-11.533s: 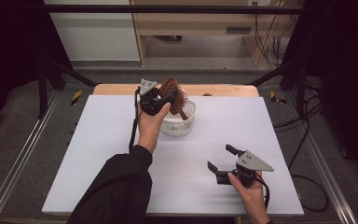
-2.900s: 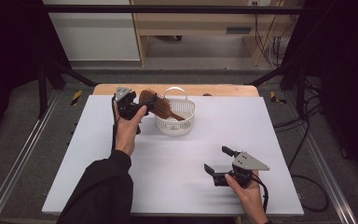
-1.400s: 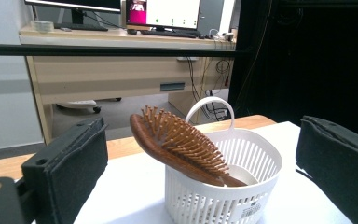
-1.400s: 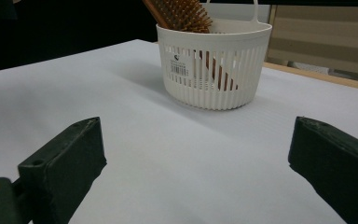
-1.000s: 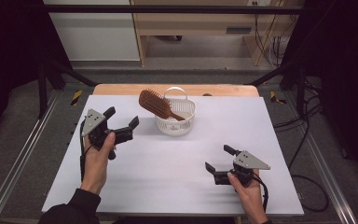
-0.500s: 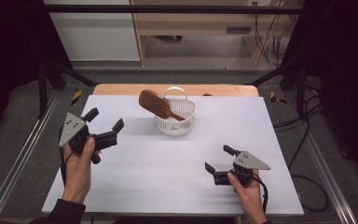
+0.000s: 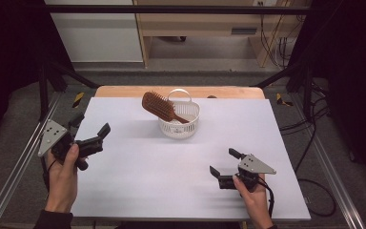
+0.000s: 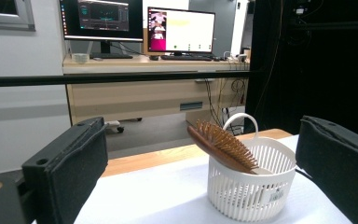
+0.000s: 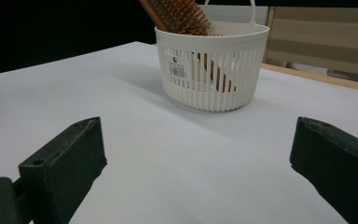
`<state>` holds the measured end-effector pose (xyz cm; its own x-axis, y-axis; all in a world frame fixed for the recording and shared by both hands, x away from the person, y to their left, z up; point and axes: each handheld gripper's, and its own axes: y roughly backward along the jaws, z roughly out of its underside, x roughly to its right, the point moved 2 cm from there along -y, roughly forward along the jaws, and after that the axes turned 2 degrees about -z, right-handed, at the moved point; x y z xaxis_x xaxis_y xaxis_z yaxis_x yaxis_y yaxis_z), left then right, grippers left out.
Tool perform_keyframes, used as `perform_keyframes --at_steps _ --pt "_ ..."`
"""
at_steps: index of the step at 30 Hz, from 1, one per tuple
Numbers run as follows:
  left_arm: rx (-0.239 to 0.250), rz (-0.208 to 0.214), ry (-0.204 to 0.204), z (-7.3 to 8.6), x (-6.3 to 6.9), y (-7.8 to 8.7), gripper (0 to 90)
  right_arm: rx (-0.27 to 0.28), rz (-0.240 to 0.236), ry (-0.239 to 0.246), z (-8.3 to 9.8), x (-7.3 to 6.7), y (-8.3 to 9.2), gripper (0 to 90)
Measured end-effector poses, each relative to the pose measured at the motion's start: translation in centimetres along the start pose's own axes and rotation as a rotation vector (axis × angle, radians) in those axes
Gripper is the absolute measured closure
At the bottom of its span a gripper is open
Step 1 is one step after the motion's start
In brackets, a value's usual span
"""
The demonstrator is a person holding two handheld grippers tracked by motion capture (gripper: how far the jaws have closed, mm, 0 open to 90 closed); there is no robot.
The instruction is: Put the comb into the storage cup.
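The wooden hairbrush (image 7: 158,105) sits propped in the white basket (image 7: 179,128) at the table's far middle, head sticking out over the rim. I'd guess it's light and rigid; I'd pinch the head, since the handle is buried. My left gripper (image 7: 89,136) and right gripper (image 7: 222,168) are both spread wide, holding nothing. The basket looks tippy, and its handle loop (image 8: 240,122) crowds the brush.

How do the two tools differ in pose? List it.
The left tool is lifted above the table near its left edge; the right tool sits low near the front right. The left hand reaches farther forward than the right hand. Both stand open, holding nothing.
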<state>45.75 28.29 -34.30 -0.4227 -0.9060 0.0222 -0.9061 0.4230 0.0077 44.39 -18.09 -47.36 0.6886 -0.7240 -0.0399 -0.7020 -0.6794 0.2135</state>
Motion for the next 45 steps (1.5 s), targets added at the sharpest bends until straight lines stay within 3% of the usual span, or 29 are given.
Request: perform_keyframes --at_steps 7,12,19,21,33,41,45 --pt "0.012 0.003 0.008 0.6 -0.8 1.3 2.3 0.01 0.002 -0.011 -0.3 0.0 0.5 4.0" --pt "0.025 -0.003 0.028 1.9 -1.2 2.7 2.4 0.035 0.002 -0.019 -0.8 0.1 1.1 4.0" --pt "0.018 -0.015 0.016 3.1 -1.8 3.9 2.3 0.054 0.034 0.039 -1.8 0.5 2.1 3.9" --pt "0.012 -0.022 -0.009 3.4 -1.7 4.2 2.3 0.044 0.041 0.054 -1.8 0.8 2.7 3.7" --pt "-0.027 0.01 -0.036 5.9 -0.6 4.5 2.3 0.036 0.084 0.055 -1.1 2.6 4.7 3.3" --pt "-0.061 0.028 -0.033 8.4 0.7 4.4 2.5 0.077 0.144 0.012 -0.3 4.4 5.8 3.3" --pt "-0.081 0.036 -0.036 9.3 1.1 4.3 2.4 0.082 0.151 0.006 -0.2 4.7 6.0 3.3"
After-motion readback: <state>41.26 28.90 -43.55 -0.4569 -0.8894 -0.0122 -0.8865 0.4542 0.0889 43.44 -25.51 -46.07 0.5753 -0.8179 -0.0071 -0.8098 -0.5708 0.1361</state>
